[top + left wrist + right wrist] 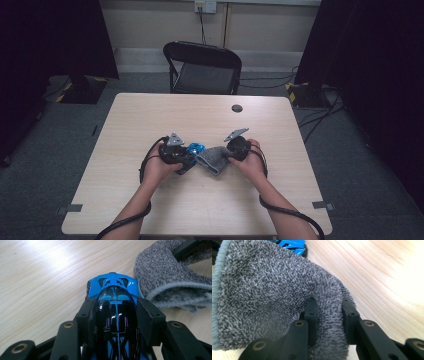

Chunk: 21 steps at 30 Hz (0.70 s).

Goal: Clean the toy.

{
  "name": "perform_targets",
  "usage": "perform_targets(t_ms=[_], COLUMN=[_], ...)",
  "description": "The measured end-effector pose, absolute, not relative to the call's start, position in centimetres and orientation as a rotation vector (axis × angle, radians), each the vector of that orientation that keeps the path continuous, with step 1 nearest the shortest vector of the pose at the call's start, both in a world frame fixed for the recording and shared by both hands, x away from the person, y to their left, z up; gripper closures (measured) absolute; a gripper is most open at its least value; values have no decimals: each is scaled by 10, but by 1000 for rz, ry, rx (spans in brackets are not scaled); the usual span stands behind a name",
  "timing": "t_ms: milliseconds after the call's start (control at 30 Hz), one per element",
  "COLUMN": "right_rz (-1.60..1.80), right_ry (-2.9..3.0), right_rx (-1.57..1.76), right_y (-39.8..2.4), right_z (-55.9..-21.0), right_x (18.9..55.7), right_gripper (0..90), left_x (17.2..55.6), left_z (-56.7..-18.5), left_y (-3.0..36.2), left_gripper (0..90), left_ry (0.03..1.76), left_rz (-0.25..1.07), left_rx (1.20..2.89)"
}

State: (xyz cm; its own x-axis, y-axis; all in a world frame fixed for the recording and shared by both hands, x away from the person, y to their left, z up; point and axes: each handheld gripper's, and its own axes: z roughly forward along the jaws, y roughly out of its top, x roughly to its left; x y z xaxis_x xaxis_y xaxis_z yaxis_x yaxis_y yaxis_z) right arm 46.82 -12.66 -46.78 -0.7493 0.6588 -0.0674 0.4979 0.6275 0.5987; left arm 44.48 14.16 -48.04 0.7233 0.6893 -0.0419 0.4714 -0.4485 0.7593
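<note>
Left gripper [116, 315] has its jaws clamped on the flanks of the glossy blue-and-black toy car [115, 305], nose pointing away from the camera. Right gripper [327, 312] is pinched tight on a fold of the grey terry microfibre cloth [269, 297]; most of the cloth hangs free ahead of the jaws.

In the high view the car [194, 150] and cloth [214, 159] sit just beside each other, nearly touching, roughly mid-width of the light wood-grain table [200, 115] and nearer its front edge than its back one. I read the step as wiping the car with the cloth.

Doing it well:
- Hold the left hand still; let the right do the stroking. The car body is slick, so side loads could twist it in the pads.
- Lead with the loose flap of cloth, not the pinched fold. Otherwise the right jaw tips may hit the paint.
- Wipe along the car's length, nose to roof. The left pads cover the mid flanks, so those can't be reached without regripping.
- Keep the car low over the table; if it slips, it drops onto wood rather than rolling off.

Room:
- Lots of bare top to left, right and back. The only item there is the small dark round grommet [237, 108] near the back edge, well apart.
- Front edge is the close one, with forearms and trailing cables crossing it. Don't pull back toward it.
- The black folding chair [202, 67] stands beyond the back edge, no conflict.
</note>
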Motion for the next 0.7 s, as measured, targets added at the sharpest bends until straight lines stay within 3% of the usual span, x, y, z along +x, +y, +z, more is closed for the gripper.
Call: perform_targets(t_ms=[700], right_rz=[859], right_ry=[2445], right_rx=[1123], right_y=[-163], right_z=[-466], right_x=[481], right_gripper=[709], left_x=[444], left_z=[-479], left_y=[141], left_gripper=[517], left_ry=[885], left_rz=[351], left_rx=[2135])
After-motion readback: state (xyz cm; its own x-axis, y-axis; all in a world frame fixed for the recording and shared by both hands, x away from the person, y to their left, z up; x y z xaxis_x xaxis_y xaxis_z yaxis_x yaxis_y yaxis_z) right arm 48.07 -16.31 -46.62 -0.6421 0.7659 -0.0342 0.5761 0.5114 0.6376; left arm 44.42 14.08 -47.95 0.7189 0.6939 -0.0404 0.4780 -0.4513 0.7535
